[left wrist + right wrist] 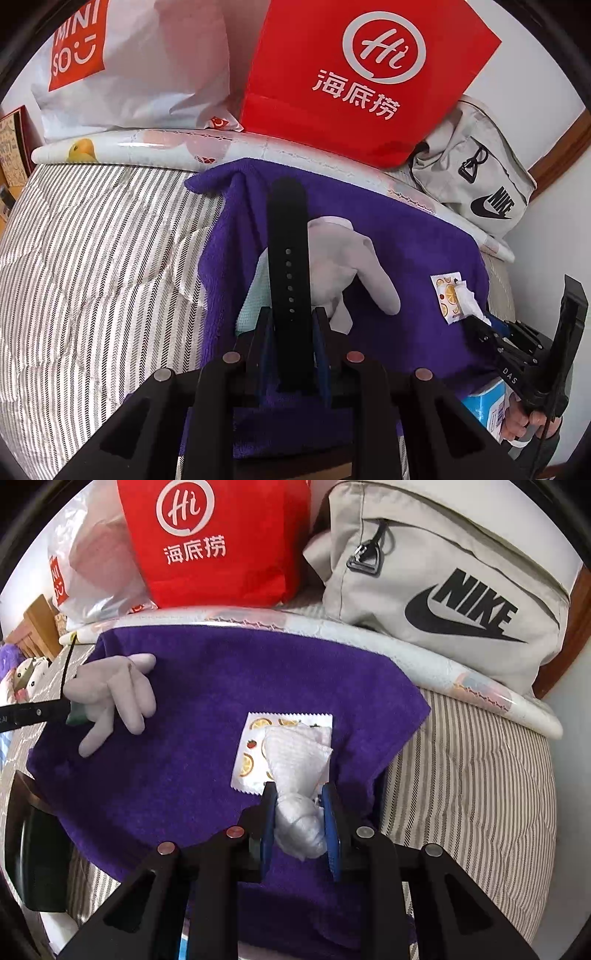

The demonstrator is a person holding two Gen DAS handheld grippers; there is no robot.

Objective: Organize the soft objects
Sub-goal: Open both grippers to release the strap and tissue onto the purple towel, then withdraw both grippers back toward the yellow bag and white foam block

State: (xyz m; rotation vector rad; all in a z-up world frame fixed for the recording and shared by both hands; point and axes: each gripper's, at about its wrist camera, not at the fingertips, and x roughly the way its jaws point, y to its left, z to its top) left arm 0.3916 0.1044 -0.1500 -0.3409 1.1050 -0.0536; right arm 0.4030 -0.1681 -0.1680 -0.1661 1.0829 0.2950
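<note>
A purple towel (406, 236) (207, 686) lies spread on the striped bed. My left gripper (291, 314) is shut on a black watch strap (286, 236), which stands up between the fingers, above a grey plush toy (347, 258) (118, 694) lying on the towel. My right gripper (300, 794) (480, 325) is shut on a crumpled white wet wipe (295, 768) that reaches over its fruit-printed packet (251, 753) (448, 291) on the towel.
A red paper bag (351, 74) (218, 542), a white Miniso bag (129, 66), a grey Nike bag (443, 576) (476, 177) and a rolled sheet (147, 144) line the bed's far side. A blue tissue pack (487, 406) lies near my right hand.
</note>
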